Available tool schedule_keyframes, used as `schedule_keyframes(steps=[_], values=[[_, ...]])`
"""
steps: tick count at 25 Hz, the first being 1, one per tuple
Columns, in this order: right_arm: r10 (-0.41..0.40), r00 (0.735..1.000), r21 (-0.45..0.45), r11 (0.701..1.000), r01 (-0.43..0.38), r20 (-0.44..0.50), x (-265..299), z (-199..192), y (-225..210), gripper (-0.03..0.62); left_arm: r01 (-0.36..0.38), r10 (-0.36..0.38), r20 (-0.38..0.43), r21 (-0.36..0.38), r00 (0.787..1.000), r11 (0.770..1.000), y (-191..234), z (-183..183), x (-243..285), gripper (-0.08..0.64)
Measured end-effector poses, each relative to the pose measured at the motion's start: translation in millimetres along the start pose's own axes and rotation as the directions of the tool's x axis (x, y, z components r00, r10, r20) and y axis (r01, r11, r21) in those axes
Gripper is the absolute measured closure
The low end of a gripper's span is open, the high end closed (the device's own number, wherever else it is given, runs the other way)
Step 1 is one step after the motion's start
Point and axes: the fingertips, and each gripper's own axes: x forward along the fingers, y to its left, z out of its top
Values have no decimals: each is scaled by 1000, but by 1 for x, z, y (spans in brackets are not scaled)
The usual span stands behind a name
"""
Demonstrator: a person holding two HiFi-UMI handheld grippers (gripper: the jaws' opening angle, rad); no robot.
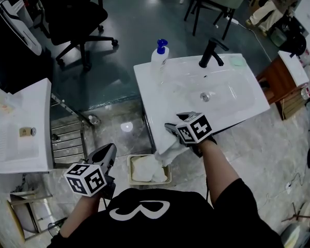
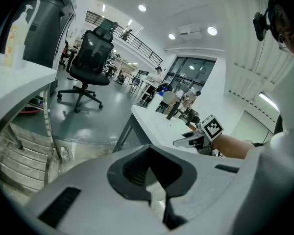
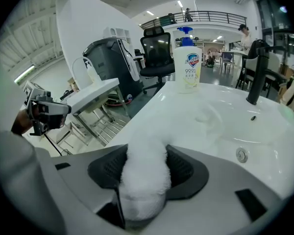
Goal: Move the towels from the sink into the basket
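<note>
A white, fluffy towel (image 3: 142,180) is pinched between the fingers (image 3: 186,170) of the right gripper (image 1: 174,133). It is bunched into a thick roll where it is held. In the head view it is seen hanging past the front edge of the sink (image 1: 165,97), just above the basket (image 1: 129,169). A second white towel (image 1: 144,170) is seen crumpled inside the basket, which stands on the floor against the sink's front left corner.

The left gripper (image 1: 107,151) is held apart, left of the basket and over the floor. Its fingers (image 2: 132,170) are drawn together to a narrow slit, with nothing between them.

Open floor is left between the basket and a second white tabletop (image 1: 20,128) at the left. The sink basin is bare and glossy. A black faucet (image 1: 211,53) and a soap bottle (image 1: 159,56) stand at its far rim. Pale marbled tiles are seen underfoot and a dark shiny floor beyond, where an office chair (image 1: 77,14) stands.
</note>
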Motion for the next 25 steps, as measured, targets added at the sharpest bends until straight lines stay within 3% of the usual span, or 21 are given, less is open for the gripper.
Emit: schedule_keyframes(steps=[5,11,17,25], values=[[-40,999,7,999,40,28,-8,0,1,433,19,-19,5,19,1000,1000,-3,10,-3,554],[-89,987,106,992,75,136,-36,7,7,456,56,-55,-13,15,998,998,-8,13,-4,554],[-144,957,143,984,110,251,-81,15,30,460,113,-110,-43,80,993,990,-25,21,-15,554],[-189,901,247,964,95,391,-149,18,81,460,197,-190,-68,116,979,974,-51,12,-52,555]])
